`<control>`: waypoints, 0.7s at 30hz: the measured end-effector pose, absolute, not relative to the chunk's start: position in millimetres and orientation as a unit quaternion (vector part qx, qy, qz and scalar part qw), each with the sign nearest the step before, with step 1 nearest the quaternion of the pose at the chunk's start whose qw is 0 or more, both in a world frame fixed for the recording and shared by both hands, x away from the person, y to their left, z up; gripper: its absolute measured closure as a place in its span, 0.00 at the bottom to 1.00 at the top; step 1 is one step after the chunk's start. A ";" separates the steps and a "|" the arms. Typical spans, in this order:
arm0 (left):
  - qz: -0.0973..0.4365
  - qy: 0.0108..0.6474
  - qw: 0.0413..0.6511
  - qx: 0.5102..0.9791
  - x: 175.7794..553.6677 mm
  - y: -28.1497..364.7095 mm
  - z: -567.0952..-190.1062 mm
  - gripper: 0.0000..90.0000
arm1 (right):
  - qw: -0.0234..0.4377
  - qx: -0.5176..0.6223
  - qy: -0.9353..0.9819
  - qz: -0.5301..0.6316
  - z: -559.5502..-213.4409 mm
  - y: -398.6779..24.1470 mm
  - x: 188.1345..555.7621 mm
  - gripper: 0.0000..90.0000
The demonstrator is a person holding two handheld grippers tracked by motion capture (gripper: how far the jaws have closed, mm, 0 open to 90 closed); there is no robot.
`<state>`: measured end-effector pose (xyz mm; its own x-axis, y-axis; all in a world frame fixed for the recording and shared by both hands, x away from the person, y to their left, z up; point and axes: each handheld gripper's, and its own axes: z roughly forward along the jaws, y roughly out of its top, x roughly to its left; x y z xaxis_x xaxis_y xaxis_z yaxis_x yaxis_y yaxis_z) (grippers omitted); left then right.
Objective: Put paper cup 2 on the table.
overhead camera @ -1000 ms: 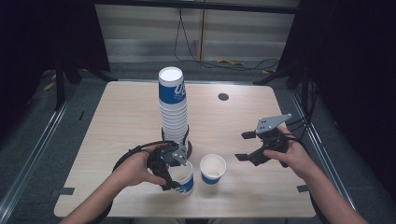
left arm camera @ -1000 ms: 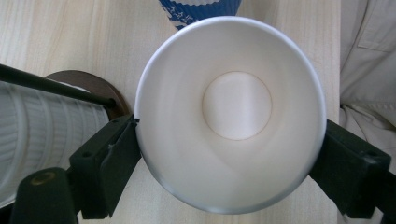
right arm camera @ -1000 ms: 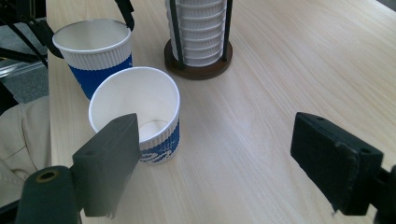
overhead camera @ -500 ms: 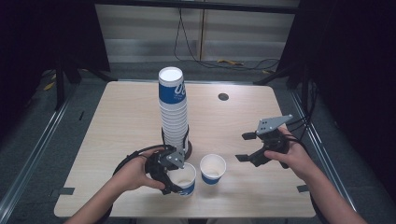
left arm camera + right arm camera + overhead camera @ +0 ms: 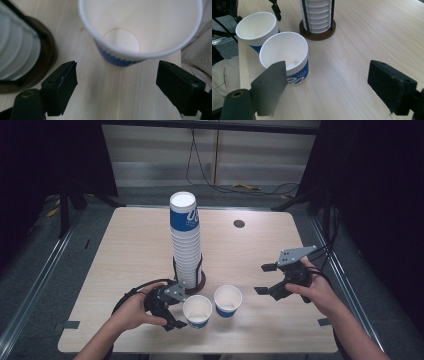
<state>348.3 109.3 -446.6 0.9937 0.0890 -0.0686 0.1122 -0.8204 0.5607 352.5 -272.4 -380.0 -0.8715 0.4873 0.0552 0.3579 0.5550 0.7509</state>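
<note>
A tall stack of white-and-blue paper cups (image 5: pixel 185 240) stands in a dark round holder (image 5: pixel 200 281) at mid-table. Two single cups stand upright in front of it, the left cup (image 5: pixel 197 311) and the right cup (image 5: pixel 228 300), close together. My left gripper (image 5: pixel 179 309) sits just left of the left cup, open. In the left gripper view (image 5: pixel 117 85) that cup (image 5: pixel 140 30) stands just beyond the jaw tips, untouched. My right gripper (image 5: pixel 264 279) hovers open to the right of the right cup. In its own view (image 5: pixel 329 82) the right cup (image 5: pixel 287 57) is near the left jaw, with nothing between the jaws.
A small dark round mark (image 5: pixel 239 223) lies on the wooden table (image 5: pixel 130 250) behind the stack. The near table edge runs close under both hands. Cables (image 5: pixel 210 175) trail over the floor beyond the far edge. Beige cloth (image 5: pixel 222 75) shows at the table's edge.
My left gripper has drawn back and down from over the left cup, and the cup's mouth now shows whole. Both cups and the right gripper stay put.
</note>
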 end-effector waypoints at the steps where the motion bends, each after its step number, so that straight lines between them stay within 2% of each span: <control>1: -0.018 0.056 0.296 0.953 349.8 113.0 -445.8 0.19 | 0.081 0.243 0.878 0.405 -380.4 -272.3 351.8 0.17; 21: 0.008 0.131 0.308 0.942 368.0 159.8 -448.4 0.18 | 0.089 0.266 0.870 0.405 -405.0 -288.8 341.3 0.17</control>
